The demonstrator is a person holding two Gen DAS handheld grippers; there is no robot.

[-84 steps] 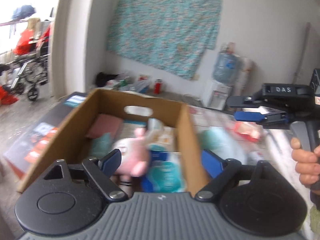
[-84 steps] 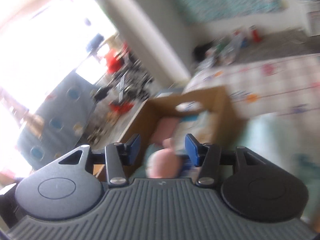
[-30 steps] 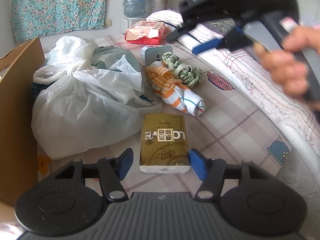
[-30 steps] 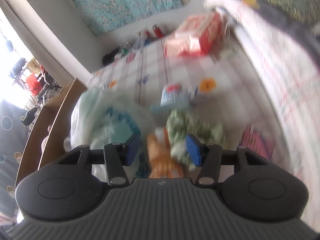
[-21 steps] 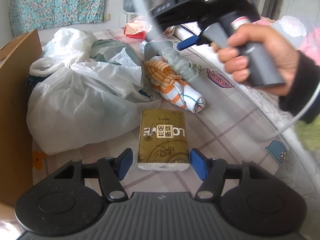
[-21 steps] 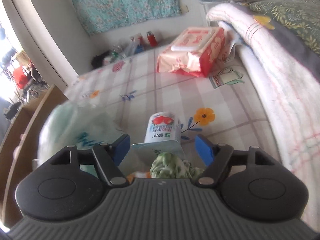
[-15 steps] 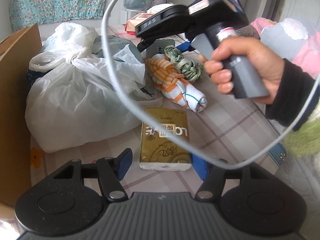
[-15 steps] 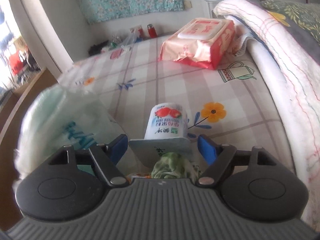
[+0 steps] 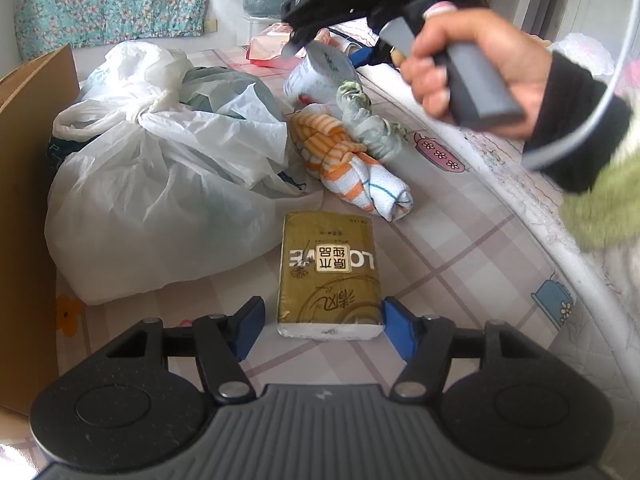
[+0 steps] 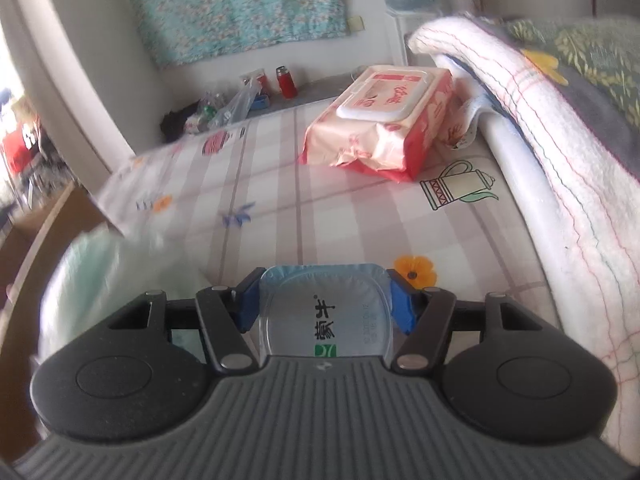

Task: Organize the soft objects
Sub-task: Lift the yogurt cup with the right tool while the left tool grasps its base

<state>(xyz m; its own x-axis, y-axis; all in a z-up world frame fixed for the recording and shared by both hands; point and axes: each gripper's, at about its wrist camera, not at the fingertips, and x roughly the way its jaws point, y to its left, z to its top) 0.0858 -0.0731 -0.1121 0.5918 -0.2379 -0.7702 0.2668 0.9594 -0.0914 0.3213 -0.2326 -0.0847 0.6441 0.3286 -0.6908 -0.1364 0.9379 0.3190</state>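
The right hand-held gripper (image 10: 323,309) has just been closing, and its blue pads now press both sides of a small yogurt cup (image 10: 324,316), whose foil lid faces the right wrist camera. In the left wrist view that cup (image 9: 318,72) hangs tilted in the gripper above the bed, held by a hand (image 9: 472,76) in a dark sleeve.

The left hand-held gripper (image 9: 322,328) hovers partly open over the checked bedsheet (image 9: 460,264); a gold tissue pack (image 9: 330,276) lies flat between its fingers, close to the right pad, and I cannot tell whether that pad touches it; the left one stands clear.

Beyond the pack lies a rolled orange-striped towel (image 9: 344,160), touching a twisted green cloth (image 9: 368,124). A knotted white plastic bag (image 9: 160,172) sits toward the bed's left edge, against a cardboard box (image 9: 24,200). A pink wet-wipes pack (image 10: 384,116) rests near the far right corner, beside a folded blanket (image 10: 540,128) along the right edge.
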